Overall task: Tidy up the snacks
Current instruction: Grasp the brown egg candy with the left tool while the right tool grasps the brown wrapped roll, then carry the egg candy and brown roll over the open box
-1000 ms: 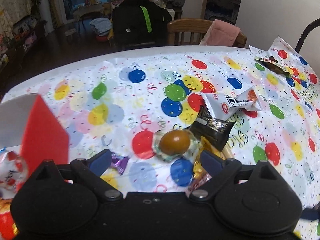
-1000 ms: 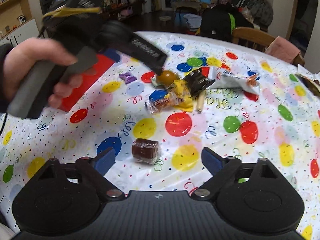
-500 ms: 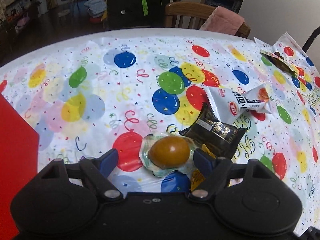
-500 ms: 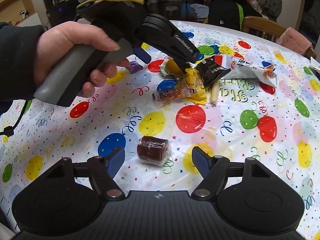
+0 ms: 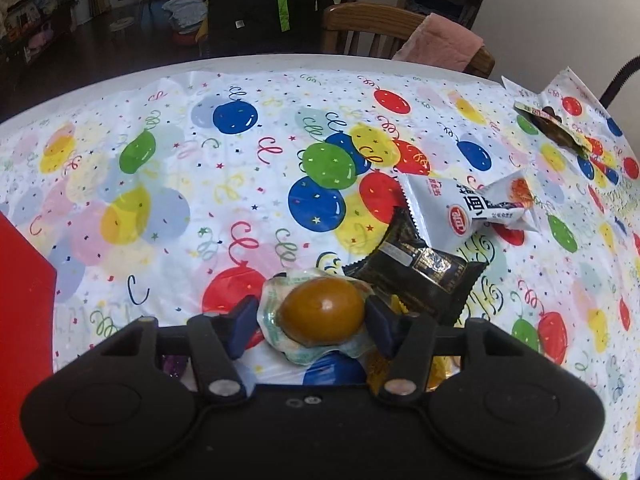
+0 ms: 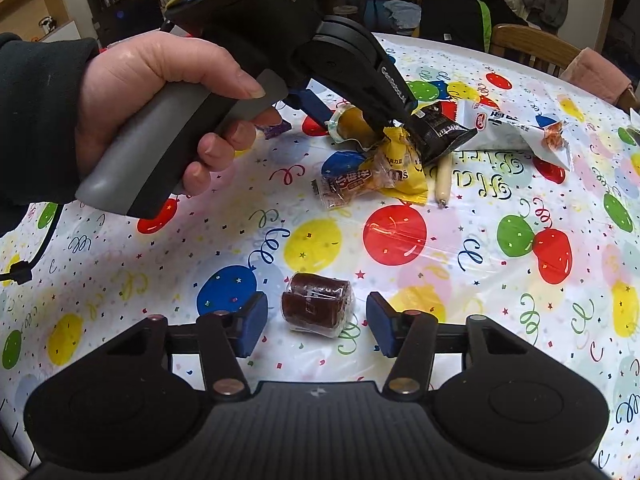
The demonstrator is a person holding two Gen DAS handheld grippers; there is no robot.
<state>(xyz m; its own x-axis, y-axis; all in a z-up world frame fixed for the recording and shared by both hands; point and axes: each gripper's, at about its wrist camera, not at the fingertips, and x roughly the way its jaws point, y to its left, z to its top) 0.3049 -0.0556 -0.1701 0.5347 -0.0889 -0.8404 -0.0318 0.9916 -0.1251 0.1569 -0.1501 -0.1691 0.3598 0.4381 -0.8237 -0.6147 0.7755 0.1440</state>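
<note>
A: Left wrist view: the left gripper (image 5: pixel 312 322) has its pads either side of the packaged brown egg (image 5: pixel 322 314); I cannot tell whether they pinch it. Any writing?

B: Chinese characters and a red logo on the white packet (image 5: pixel 464 208), which overlaps the black packet (image 5: pixel 420 270). "DAS" shows on the left gripper's body.

A: And the right gripper (image 6: pixel 316 322)?

B: Spread, with a wrapped dark roll (image 6: pixel 316 306) on the desk (image 6: pixel 400 280) between its pads, untouched. A yellow packet (image 6: pixel 400 164) crowds the egg.
</note>
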